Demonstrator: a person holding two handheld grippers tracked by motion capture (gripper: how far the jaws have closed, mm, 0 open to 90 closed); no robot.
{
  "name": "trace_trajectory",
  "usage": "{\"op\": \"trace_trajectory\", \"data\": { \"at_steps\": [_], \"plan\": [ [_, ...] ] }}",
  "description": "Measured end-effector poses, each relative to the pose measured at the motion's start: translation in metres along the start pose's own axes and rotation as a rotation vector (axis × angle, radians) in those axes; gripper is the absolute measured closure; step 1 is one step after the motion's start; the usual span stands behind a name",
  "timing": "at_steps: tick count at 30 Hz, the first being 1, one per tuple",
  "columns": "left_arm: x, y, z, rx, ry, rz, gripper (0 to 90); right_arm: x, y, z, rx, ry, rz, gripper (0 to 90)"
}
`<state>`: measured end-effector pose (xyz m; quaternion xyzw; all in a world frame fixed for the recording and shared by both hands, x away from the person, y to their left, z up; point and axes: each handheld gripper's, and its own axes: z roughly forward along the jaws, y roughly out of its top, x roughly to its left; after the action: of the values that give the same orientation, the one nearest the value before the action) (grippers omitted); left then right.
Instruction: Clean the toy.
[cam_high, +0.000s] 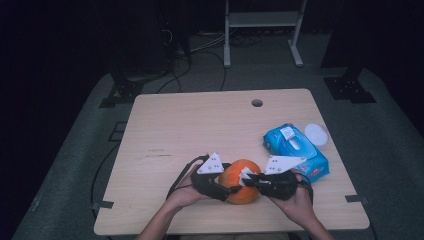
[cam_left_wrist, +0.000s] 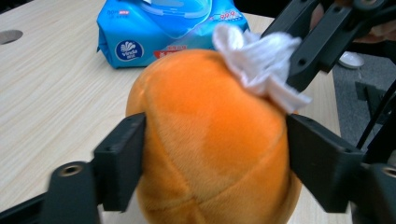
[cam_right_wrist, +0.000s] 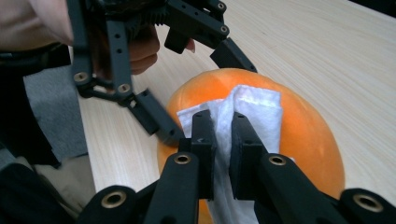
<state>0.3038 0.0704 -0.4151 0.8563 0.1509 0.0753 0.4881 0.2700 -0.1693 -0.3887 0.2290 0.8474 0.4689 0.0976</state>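
An orange plush ball rests on the wooden table near its front edge. My left gripper comes in from the left with one jaw on each side of the ball, both pads against the plush. In the left gripper view its own gripper straddles the ball's widest part. My right gripper is shut on a folded white wipe and holds it against the top of the ball. The wipe bunches up at the right gripper's jaws.
A blue pack of wet wipes lies right of the ball, with a white round lid beside it. A cable hole sits near the table's far edge. Both hands rest at the front edge.
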Motion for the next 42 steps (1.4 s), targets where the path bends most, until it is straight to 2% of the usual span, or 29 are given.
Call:
{"op": "trace_trajectory", "data": {
  "at_steps": [2, 5, 6, 7, 8, 9, 12, 14, 17, 19, 20, 21, 22, 25, 26, 27, 29, 30, 31, 32, 33, 34, 35, 37, 38, 39, 41, 42],
  "plan": [
    [0.003, -0.002, -0.001, 0.001, 0.010, -0.008, 27.9, -0.004, -0.001, -0.003, -0.005, 0.008, 0.014, 81.4],
    [0.011, -0.007, -0.004, 0.003, 0.021, -0.052, 28.5, -0.010, -0.007, -0.005, 0.017, -0.026, 0.019, 81.3],
    [0.014, -0.008, -0.004, 0.002, 0.021, -0.068, 28.4, -0.015, -0.013, -0.004, 0.032, -0.030, 0.041, 81.3],
    [0.016, -0.010, -0.004, -0.007, 0.018, -0.089, 28.4, -0.015, -0.013, -0.004, 0.032, -0.030, 0.041, 81.3],
    [0.017, -0.011, -0.004, -0.009, 0.014, -0.099, 27.6, -0.017, -0.017, -0.002, 0.035, -0.021, 0.063, 81.3],
    [0.017, -0.011, -0.004, -0.009, 0.015, -0.103, 27.6, -0.017, -0.017, -0.002, 0.035, -0.021, 0.063, 81.3],
    [0.015, -0.009, -0.003, -0.005, 0.028, -0.106, 27.1, -0.010, -0.012, 0.000, 0.026, -0.010, 0.041, 81.3],
    [0.014, -0.009, -0.001, -0.009, 0.033, -0.110, 27.2, -0.001, -0.009, 0.004, 0.014, 0.041, 0.019, 81.3],
    [0.014, -0.010, -0.002, -0.011, 0.028, -0.101, 28.1, 0.001, -0.007, 0.005, 0.023, 0.026, -0.007, 81.4],
    [0.013, -0.010, -0.002, -0.014, 0.019, -0.087, 29.0, -0.004, -0.007, 0.002, 0.013, 0.015, 0.014, 81.4],
    [0.012, -0.010, -0.002, -0.013, 0.015, -0.077, 29.4, -0.009, -0.008, -0.002, 0.003, -0.016, 0.027, 81.3],
    [0.012, -0.010, -0.002, -0.015, 0.012, -0.069, 29.4, -0.009, -0.008, -0.002, 0.003, -0.016, 0.027, 81.3],
    [0.010, -0.009, -0.002, -0.014, 0.006, -0.056, 29.2, -0.014, -0.009, -0.005, 0.000, -0.036, 0.042, 81.3],
    [0.011, -0.009, -0.002, -0.021, -0.017, -0.051, 26.9, -0.018, -0.012, -0.005, 0.008, -0.025, 0.058, 81.1],
    [0.012, -0.008, -0.003, -0.021, -0.029, -0.066, 19.3, -0.018, -0.015, -0.003, 0.023, -0.008, 0.061, 81.1],
    [0.014, -0.008, -0.004, -0.021, -0.033, -0.085, 19.3, -0.018, -0.015, -0.003, 0.023, -0.008, 0.061, 81.1],
    [0.018, -0.009, -0.004, -0.015, -0.037, -0.142, 12.0, -0.014, -0.016, -0.001, 0.030, 0.013, 0.058, 81.1],
    [0.019, -0.011, -0.002, 0.002, -0.057, -0.170, 10.1, -0.012, -0.016, 0.000, 0.030, 0.027, 0.055, 81.1],
    [0.019, -0.012, 0.000, 0.012, -0.075, -0.177, 10.3, -0.009, -0.016, 0.001, 0.036, 0.043, 0.055, 81.1],
    [0.017, -0.014, 0.001, 0.014, -0.087, -0.170, 12.3, -0.007, -0.016, 0.002, 0.038, 0.043, 0.043, 81.1],
    [0.016, -0.014, 0.000, 0.006, -0.084, -0.152, 18.1, -0.006, -0.015, 0.002, 0.046, 0.042, 0.035, 81.1],
    [0.015, -0.013, -0.001, -0.002, -0.083, -0.131, 28.8, -0.006, -0.014, 0.001, 0.042, 0.042, 0.041, 81.1],
    [0.014, -0.013, -0.002, -0.014, -0.080, -0.114, 31.5, -0.006, -0.014, 0.000, 0.038, 0.041, 0.044, 81.2],
    [0.012, -0.011, -0.006, -0.074, -0.064, -0.059, 33.2, -0.006, -0.013, -0.001, 0.028, 0.035, 0.040, 81.2],
    [0.010, -0.008, -0.008, -0.104, -0.045, -0.002, 34.0, -0.006, -0.012, -0.004, 0.017, 0.027, 0.037, 81.2],
    [0.009, -0.006, -0.010, -0.119, -0.032, 0.027, 34.7, -0.005, -0.007, -0.011, -0.011, 0.016, 0.027, 81.2],
    [0.005, -0.003, -0.011, -0.113, 0.009, 0.112, 34.7, -0.005, -0.005, -0.014, -0.021, 0.007, 0.018, 81.2],
    [0.002, -0.004, -0.008, -0.092, 0.020, 0.148, 34.7, -0.006, -0.004, -0.016, -0.033, 0.000, 0.015, 81.2]
  ]
}}
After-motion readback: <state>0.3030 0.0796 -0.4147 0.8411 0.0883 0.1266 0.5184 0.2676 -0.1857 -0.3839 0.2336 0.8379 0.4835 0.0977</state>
